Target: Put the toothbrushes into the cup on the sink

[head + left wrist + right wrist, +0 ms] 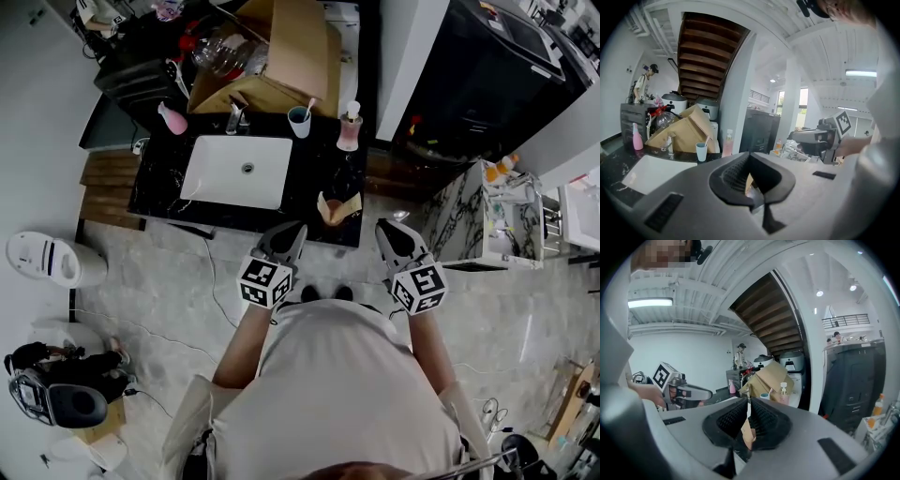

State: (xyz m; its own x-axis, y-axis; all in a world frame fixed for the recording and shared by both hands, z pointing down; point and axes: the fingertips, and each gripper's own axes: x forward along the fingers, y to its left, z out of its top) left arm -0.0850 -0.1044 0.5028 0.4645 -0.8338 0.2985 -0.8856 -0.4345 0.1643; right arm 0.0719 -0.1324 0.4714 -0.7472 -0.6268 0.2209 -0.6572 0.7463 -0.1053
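Table (159, 187): black, carrying a white sink (225, 183); far edge hidden behind a cardboard box (281, 56).
Left tongs (289, 232): shut, empty, short of the table.
Right tongs (388, 231): shut, empty.
Cup (299, 123): behind the sink, one toothbrush (310, 107) handle showing; any others cannot be made out.

Light-blue cup (299, 123) upright just past far-right corner of white sink (217, 178). One toothbrush (310, 107) in it, leaning right.

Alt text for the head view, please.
Seen from above, a person stands before a black counter with a white sink, holding the left gripper and right gripper shut and empty; a blue cup stands at the counter's back.
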